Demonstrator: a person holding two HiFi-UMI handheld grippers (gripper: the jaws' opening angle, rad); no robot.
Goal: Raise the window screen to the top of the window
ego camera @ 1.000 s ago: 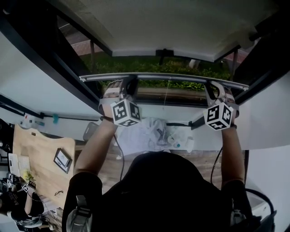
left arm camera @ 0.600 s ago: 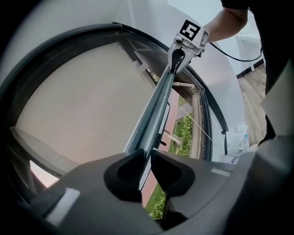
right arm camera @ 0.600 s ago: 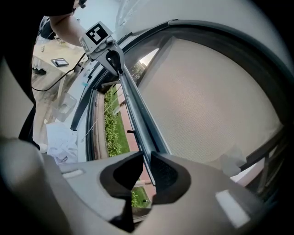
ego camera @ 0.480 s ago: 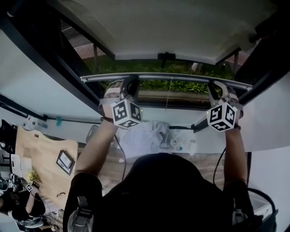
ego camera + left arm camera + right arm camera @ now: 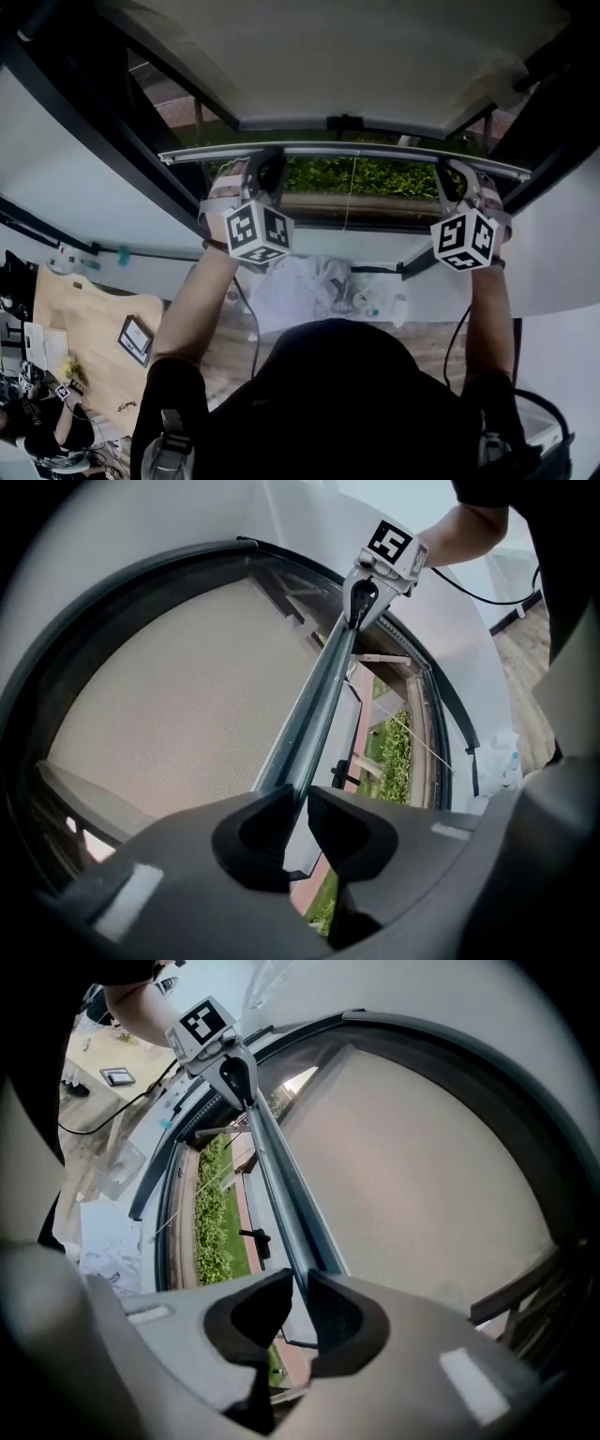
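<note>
The window screen (image 5: 328, 56) is a beige mesh sheet with a grey bottom bar (image 5: 347, 150) that runs across the window opening. My left gripper (image 5: 265, 175) is shut on the bar near its left end, and the bar (image 5: 309, 724) runs away from its jaws (image 5: 303, 803) toward the right gripper (image 5: 361, 597). My right gripper (image 5: 452, 180) is shut on the bar near its right end. In the right gripper view the bar (image 5: 286, 1194) leads from the right gripper (image 5: 302, 1288) to the left gripper (image 5: 234, 1072). The mesh (image 5: 431, 1166) hangs above the bar.
A black window frame (image 5: 112, 122) surrounds the opening, with green bushes (image 5: 375, 176) outside below the bar. A black window handle (image 5: 344, 122) and a thin cord (image 5: 349, 192) sit mid-window. A wooden desk (image 5: 84, 319) stands at left; white bags (image 5: 309, 281) lie on the floor.
Both grippers have risen together with the bar. More of the greenery shows under the bar than before.
</note>
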